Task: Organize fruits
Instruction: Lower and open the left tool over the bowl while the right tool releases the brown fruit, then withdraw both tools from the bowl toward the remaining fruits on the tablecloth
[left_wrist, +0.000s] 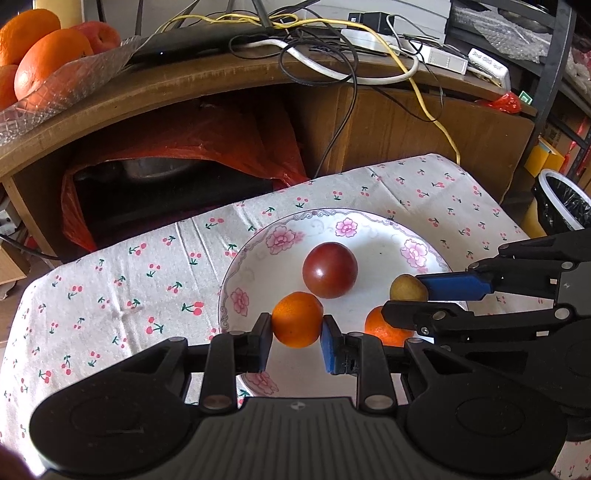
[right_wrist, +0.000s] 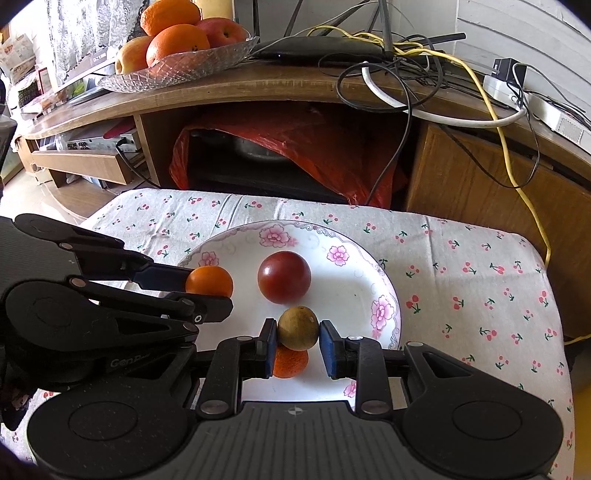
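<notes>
Two grips | we are clamping left gripper (left_wrist: 296, 336) on round, light, slippery orange (left_wrist: 297, 319) | right gripper (right_wrist: 297, 345) pinching small firm brown fruit (right_wrist: 298, 328) across its middle

bright daylight | glare on plate (left_wrist: 373, 254) | strong fisheye bending at edges | dark vignetted corners

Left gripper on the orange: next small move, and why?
Probably a short straight lift. The left gripper is shut on the orange over the plate, with the dark red fruit close behind it and the right gripper holding the small yellow-green fruit alongside.
</notes>
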